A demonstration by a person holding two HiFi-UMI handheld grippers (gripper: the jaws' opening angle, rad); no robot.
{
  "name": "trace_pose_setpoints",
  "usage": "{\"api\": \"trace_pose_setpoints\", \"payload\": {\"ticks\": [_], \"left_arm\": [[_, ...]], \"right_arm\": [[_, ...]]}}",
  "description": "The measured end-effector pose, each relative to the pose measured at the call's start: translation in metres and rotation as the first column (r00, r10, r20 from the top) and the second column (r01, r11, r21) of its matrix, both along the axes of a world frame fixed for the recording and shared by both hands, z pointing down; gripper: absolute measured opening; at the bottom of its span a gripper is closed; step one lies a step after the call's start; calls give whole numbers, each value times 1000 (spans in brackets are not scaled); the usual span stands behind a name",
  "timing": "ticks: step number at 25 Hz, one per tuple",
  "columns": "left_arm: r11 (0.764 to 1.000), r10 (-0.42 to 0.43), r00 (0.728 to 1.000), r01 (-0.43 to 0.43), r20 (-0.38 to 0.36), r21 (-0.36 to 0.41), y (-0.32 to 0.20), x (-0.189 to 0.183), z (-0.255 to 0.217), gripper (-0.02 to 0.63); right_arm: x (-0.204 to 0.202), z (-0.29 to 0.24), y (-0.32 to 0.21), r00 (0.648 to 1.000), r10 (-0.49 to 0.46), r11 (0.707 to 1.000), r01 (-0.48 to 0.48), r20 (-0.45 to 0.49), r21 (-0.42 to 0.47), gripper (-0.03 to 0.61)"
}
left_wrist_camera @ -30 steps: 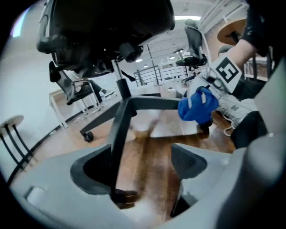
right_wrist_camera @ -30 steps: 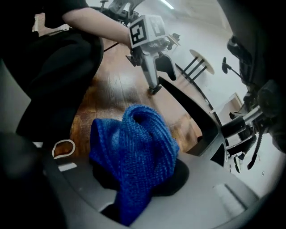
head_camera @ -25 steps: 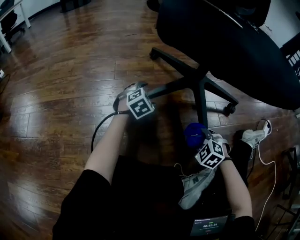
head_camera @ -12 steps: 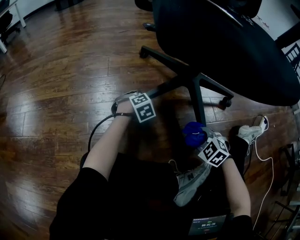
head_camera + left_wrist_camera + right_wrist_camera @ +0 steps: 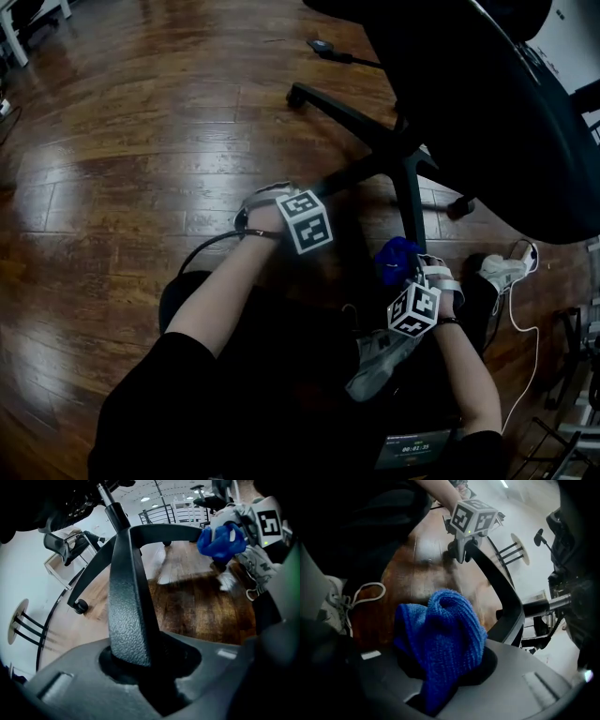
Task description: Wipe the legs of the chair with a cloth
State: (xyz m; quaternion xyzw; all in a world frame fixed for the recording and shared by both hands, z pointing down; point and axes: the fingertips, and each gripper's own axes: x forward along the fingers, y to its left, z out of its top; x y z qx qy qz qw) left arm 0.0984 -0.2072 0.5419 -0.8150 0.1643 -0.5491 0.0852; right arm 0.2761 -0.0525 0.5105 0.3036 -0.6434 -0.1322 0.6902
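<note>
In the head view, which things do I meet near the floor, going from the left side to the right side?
black cable → left gripper, whose jaws have just closed on a chair leg → blue cloth → chair wheel → white shoe

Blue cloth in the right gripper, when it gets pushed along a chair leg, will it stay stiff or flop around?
Probably floppy: the blue cloth bulges in soft folds out of the right gripper, so it should wrap around a leg. It looks light and fluffy. Its looped pile may drag on the pebbled chair leg rather than slip.
</note>
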Motion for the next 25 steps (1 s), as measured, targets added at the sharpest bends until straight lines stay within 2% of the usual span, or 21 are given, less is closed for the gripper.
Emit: {"api": "trace_pose_setpoints", "payload": {"ticks": [3, 7, 10, 14, 22, 25], "left_arm": [[1000, 0, 1000, 0, 4, 1, -1, 0, 1, 112], [1000, 5, 1000, -5, 2, 21, -5, 2, 0, 112], [999, 14, 1000, -14, -2, 36, -8, 3, 0, 112], [998, 19, 1000, -19, 0, 55, -13, 3, -2, 112], [998, 13, 1000, -13, 12, 59, -17, 2, 1, 112], [999, 11, 1000, -11, 13, 50, -16, 3, 1, 112]], "right_arm": [[-2, -9, -59, 998, 0, 999, 3, -62, 44, 97], [-10, -38, -160, 999, 29, 990, -23, -41, 137, 95], [-12, -47, -184, 997, 59, 986, -50, -55, 158, 95], [-12, -44, -153, 998, 58, 990, -56, -11, 133, 94], [2, 8, 24, 999, -4, 998, 2, -38, -70, 93], [6, 14, 51, 1000, 6, 996, -8, -20, -88, 92]]}}
